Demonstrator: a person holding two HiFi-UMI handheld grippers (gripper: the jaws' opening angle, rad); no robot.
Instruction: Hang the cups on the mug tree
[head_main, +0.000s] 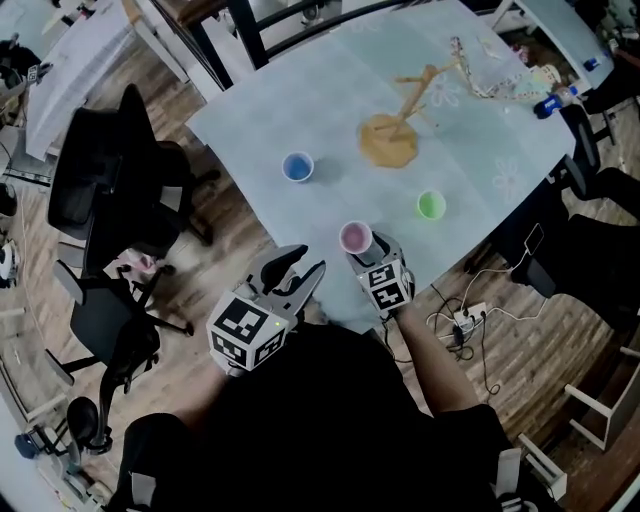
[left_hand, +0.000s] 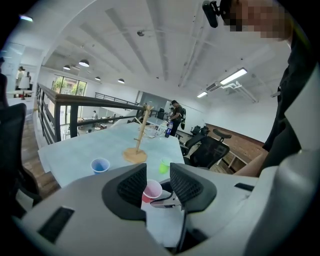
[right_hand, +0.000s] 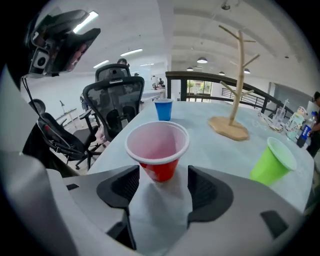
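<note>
A red cup (right_hand: 158, 147) is seen standing upright on the pale table (head_main: 480, 150), close to the near corner of the surface. The right gripper (right_hand: 162, 181) is held low over that corner with its jaws spread apart, one on each side of the cup's lower part. A narrow gap is visible at each jaw, so the cup is framed but not clamped. The left gripper (left_hand: 158, 185) is held just off the table's near left edge, beside the right one, with its jaws likewise parted and nothing between them. Only the red cup and the tip of the right gripper are seen through the gap, farther off. A blue cup (head_main: 297, 166) is placed upright near the left edge, well apart from the red cup. A green cup (head_main: 431, 205) is set near the right edge, and in the right gripper view it appears tilted. The wooden mug tree (head_main: 388, 140) is found toward the middle of the surface, between the blue and green cups and farther from the near corner, with its pegs bare. Dark office chairs (head_main: 110, 190) are seen on the wooden floor beyond the left edge.
</note>
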